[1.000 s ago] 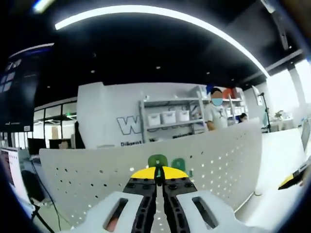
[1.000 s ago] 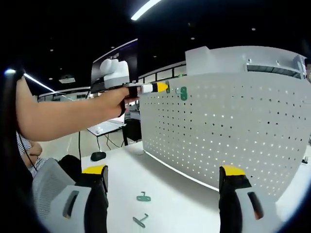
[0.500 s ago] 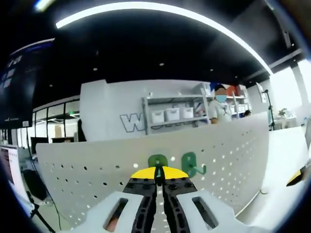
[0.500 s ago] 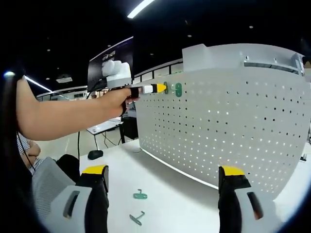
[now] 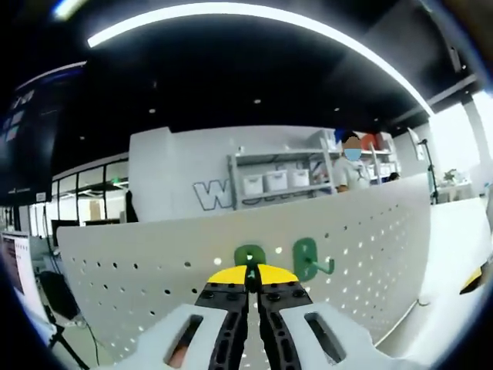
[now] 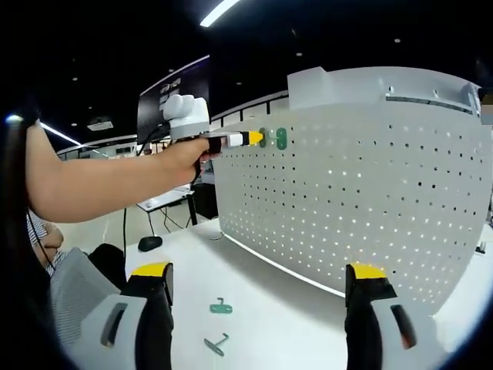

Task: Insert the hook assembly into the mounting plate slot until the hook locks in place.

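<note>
My left gripper is pressing its yellow-tipped black jaws together on a green hook, holding its flat rounded plate against the pegboard. In the right gripper view, this gripper is reaching from my bare forearm to the board's upper row of holes.

Just beside the held part, a second hook is sitting on the board: a rounded green plate with a bent prong pointing right. In the right gripper view it is showing as a small green oval next to the yellow tips.

My right gripper is standing with its jaws spread wide, yellow pads apart, with nothing between them, over the smooth white table.

Two loose hooks are lying flat on the table: a green one and, nearer to me, a darker angled one, close together but apart.

The pegboard is a white sheet, evenly perforated with small round holes, standing upright on the table's far edge.

Beyond the board, metal shelving is carrying white bins, and a person is standing near it.
</note>
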